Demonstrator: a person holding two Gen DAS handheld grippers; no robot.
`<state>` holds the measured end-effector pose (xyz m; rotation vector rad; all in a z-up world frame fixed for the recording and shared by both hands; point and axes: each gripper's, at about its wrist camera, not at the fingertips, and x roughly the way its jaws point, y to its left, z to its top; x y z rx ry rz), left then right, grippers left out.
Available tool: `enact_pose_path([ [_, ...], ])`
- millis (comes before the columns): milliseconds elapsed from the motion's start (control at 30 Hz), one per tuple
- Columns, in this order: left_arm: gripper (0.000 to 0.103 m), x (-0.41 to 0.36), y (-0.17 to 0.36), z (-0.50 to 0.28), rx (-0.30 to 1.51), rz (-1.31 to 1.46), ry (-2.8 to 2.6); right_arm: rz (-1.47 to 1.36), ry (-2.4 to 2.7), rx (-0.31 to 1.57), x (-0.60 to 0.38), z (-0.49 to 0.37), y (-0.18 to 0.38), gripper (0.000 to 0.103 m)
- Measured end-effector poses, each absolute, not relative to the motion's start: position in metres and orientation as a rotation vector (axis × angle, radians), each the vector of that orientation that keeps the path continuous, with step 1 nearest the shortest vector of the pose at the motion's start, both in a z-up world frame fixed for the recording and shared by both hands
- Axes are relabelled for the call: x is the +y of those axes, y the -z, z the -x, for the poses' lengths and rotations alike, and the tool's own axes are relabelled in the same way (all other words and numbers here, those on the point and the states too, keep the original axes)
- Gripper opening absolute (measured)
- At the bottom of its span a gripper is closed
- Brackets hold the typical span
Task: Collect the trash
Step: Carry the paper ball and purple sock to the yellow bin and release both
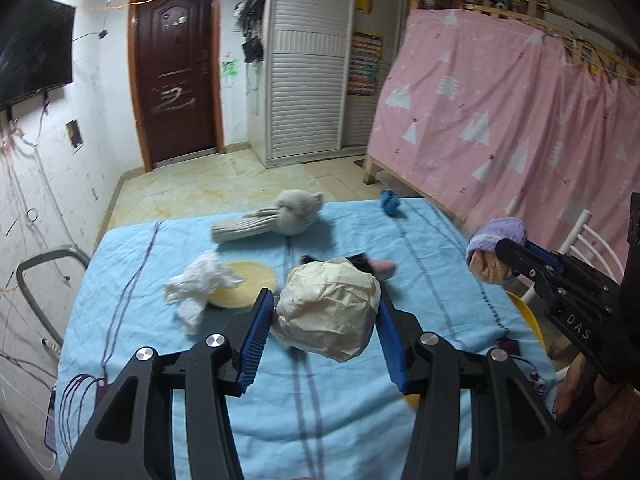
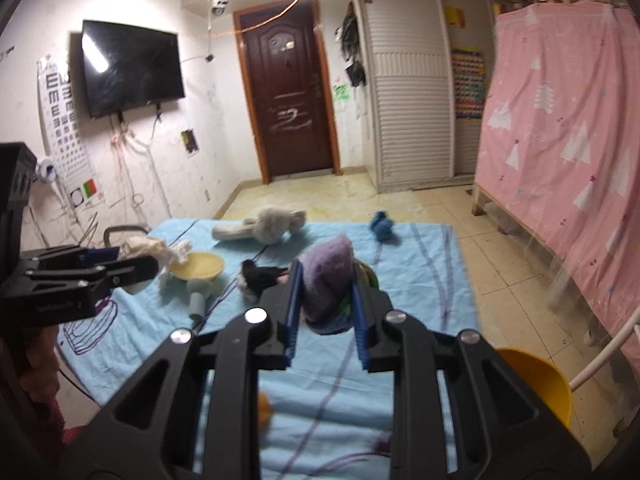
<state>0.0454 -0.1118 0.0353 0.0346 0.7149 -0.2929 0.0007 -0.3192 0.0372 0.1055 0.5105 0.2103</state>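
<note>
My left gripper point(image 1: 324, 298) is shut on a crumpled cream paper ball point(image 1: 328, 320), which hangs above the light blue cloth point(image 1: 340, 408) covering the table. In the right wrist view the left gripper point(image 2: 136, 258) shows at the left edge with the paper point(image 2: 140, 246) in its tips. My right gripper point(image 2: 326, 276) is shut on a purple fluffy cloth point(image 2: 326, 276) with coloured bits below it. The left wrist view shows the right gripper point(image 1: 502, 256) at the right, lifted, with the purple cloth point(image 1: 498, 232) in it.
On the cloth lie a white crumpled tissue point(image 1: 200, 284), a yellow round dish point(image 1: 244, 284), a grey plush thing point(image 1: 276, 216), a blue lump point(image 1: 390, 202) and a black item point(image 2: 260, 276). A yellow bin point(image 2: 536, 384) stands at the table's right. A pink curtain point(image 1: 500, 100) hangs further right.
</note>
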Motion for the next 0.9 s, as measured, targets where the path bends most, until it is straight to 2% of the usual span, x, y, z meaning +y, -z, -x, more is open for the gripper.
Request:
enact_pose_path([
  [900,0.042,-0.292,-0.03,-0.04,0.745,-0.194,0.6,-0.255,0.116,0.453,-0.472,0.065,-0.016,0.022],
])
